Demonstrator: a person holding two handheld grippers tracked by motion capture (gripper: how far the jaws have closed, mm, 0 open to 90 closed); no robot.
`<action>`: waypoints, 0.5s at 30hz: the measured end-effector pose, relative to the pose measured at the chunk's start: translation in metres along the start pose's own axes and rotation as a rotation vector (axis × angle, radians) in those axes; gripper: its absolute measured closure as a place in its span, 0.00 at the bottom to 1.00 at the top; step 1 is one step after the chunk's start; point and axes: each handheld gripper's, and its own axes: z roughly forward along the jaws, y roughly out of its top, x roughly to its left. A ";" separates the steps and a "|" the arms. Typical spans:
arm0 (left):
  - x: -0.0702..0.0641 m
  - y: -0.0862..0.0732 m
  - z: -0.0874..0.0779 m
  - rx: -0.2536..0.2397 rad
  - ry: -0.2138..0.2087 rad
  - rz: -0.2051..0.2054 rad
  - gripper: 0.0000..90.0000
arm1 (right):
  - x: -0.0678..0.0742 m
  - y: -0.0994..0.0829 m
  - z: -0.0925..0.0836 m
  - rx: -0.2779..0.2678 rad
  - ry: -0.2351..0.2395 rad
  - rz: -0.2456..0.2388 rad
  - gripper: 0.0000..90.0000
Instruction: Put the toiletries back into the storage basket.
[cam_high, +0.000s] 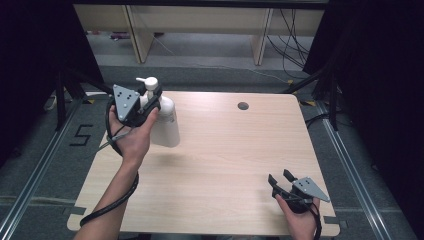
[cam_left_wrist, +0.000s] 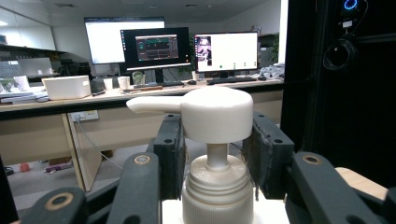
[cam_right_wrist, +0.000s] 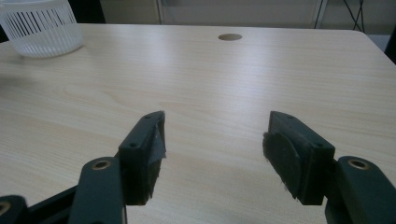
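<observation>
Forearms come in at the near edge of the high view, one hand per tool. Right tongs (cam_high: 281, 176) sit at the near right corner of the surface (cam_high: 225, 165), well apart from the pump bottle (cam_high: 162, 117); jaws spread wide, nothing between them, bare wood under them in the right gripper view. Left tongs (cam_high: 150, 97) are at the bottle itself, at the far left of the surface, jaws set either side of the neck just under the pump head (cam_left_wrist: 210, 112). In the left gripper view both pads flank the white stem and collar; whether they press on it I cannot tell.

Count: one pump bottle, white, upright, spout pointing to the left in the high view. One cable hole (cam_high: 243, 106) in the surface, well to the right of the bottle near the far edge. One white slotted basket (cam_right_wrist: 39, 28) in the right gripper view, at the far left of the surface. Two tongs, two hands.

Around: behind the bottle, the left gripper view shows a desk (cam_left_wrist: 140, 95) with three lit monitors (cam_left_wrist: 156, 46), a white box (cam_left_wrist: 67, 87) and cups. Dark curtains stand on both sides of the surface. Left hand (cam_high: 132, 137) covers part of the bottle's body in the high view.
</observation>
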 end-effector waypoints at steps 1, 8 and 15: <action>0.000 0.001 0.001 0.000 0.000 0.003 0.66 | 0.000 0.000 0.000 0.003 -0.003 -0.001 0.43; 0.003 0.005 0.002 -0.005 0.005 0.000 0.66 | 0.000 0.000 0.000 -0.004 0.001 0.009 0.43; 0.006 0.008 0.004 -0.007 0.011 0.002 0.66 | 0.000 0.000 0.000 0.003 -0.006 -0.005 0.43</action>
